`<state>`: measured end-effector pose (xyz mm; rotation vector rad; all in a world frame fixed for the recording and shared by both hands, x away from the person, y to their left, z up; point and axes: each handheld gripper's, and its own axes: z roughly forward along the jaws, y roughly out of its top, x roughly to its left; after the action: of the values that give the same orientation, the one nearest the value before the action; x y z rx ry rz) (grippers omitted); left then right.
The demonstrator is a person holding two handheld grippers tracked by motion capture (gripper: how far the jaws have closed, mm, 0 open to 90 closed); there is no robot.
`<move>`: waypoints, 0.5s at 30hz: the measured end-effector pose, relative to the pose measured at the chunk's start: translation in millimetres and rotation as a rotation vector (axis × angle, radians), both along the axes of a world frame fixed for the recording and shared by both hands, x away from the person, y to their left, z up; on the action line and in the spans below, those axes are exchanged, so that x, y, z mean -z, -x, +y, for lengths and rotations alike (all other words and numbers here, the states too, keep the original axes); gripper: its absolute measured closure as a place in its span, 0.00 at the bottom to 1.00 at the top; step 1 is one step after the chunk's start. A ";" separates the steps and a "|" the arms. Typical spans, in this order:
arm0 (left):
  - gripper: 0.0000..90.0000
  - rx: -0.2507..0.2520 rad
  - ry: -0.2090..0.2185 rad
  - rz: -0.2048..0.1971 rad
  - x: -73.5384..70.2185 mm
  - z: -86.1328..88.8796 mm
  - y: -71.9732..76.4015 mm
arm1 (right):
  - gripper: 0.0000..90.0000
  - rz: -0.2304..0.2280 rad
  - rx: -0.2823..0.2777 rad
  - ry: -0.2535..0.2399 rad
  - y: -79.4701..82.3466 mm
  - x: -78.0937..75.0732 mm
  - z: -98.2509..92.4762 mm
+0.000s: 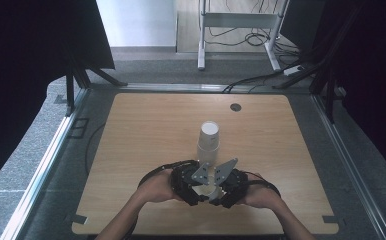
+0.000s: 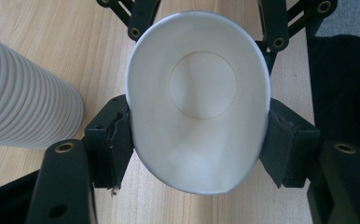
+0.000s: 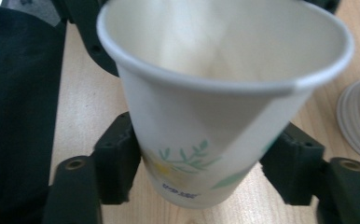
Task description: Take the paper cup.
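Gripping one white paper cup [image 2: 197, 100] with leaf print between both grippers: left gripper [image 2: 197, 140] clamping near its rim, right gripper [image 3: 201, 163] clamping near its base, above light wooden table [image 1: 146, 135], just before stack of white paper cups [image 1: 209, 142].

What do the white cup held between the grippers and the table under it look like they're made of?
The white cup with a green leaf print looks like thin matte paper: it has a rolled rim and a glued side seam, and its mouth is squeezed oval. The light brown table shows a smooth wood grain, perhaps laminate rather than solid wood.
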<state>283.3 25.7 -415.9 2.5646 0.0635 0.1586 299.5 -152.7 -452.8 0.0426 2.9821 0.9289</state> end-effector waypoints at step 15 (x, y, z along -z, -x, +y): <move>0.17 -0.055 0.223 0.081 -1.4 17.4 -5.7 | 0.40 0.042 0.056 -0.183 0.5 0.3 -17.0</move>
<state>289.0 43.0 -414.5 2.3468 0.1735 0.0638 299.0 -169.7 -453.1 0.1486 2.9065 1.2051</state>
